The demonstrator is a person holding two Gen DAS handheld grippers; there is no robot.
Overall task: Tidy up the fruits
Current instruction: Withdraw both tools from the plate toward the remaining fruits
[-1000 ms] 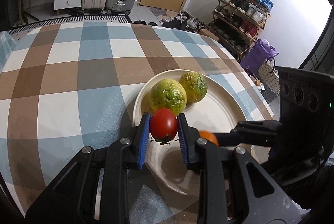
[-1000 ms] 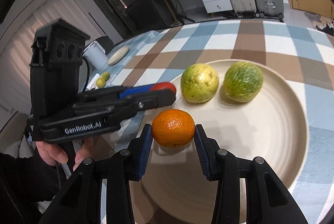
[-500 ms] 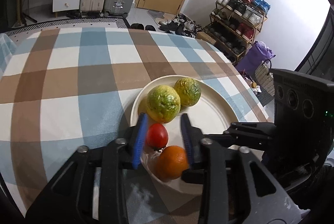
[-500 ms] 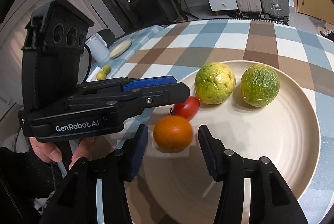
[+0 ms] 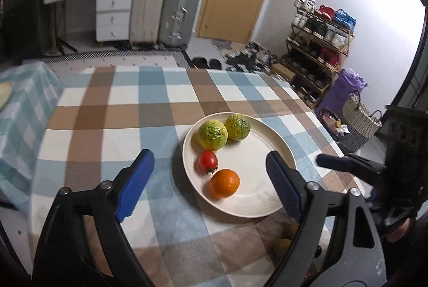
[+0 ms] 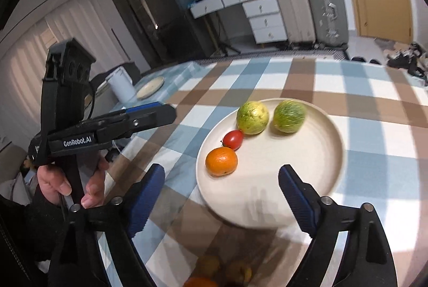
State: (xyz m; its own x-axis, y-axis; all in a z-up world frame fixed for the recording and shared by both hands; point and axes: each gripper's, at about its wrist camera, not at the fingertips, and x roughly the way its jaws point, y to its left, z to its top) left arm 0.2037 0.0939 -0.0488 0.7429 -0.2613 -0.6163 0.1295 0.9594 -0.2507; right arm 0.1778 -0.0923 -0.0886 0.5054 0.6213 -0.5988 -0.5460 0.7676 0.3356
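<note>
While both sets of jaws have just been opening, nothing is gripped: the left gripper (image 5: 210, 176) and right gripper (image 6: 220, 189) are held wide above the cream plate (image 5: 267, 142). On the plate's left part, the tomato (image 5: 208, 161) is seen touching a green-yellow fruit (image 5: 212, 134); the orange (image 5: 224, 183) lies just beside the tomato, at the near rim.

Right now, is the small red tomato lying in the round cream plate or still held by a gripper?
In the plate. The small red tomato lies on the round cream plate, beside the orange; the left gripper, just opening, holds nothing.
</note>
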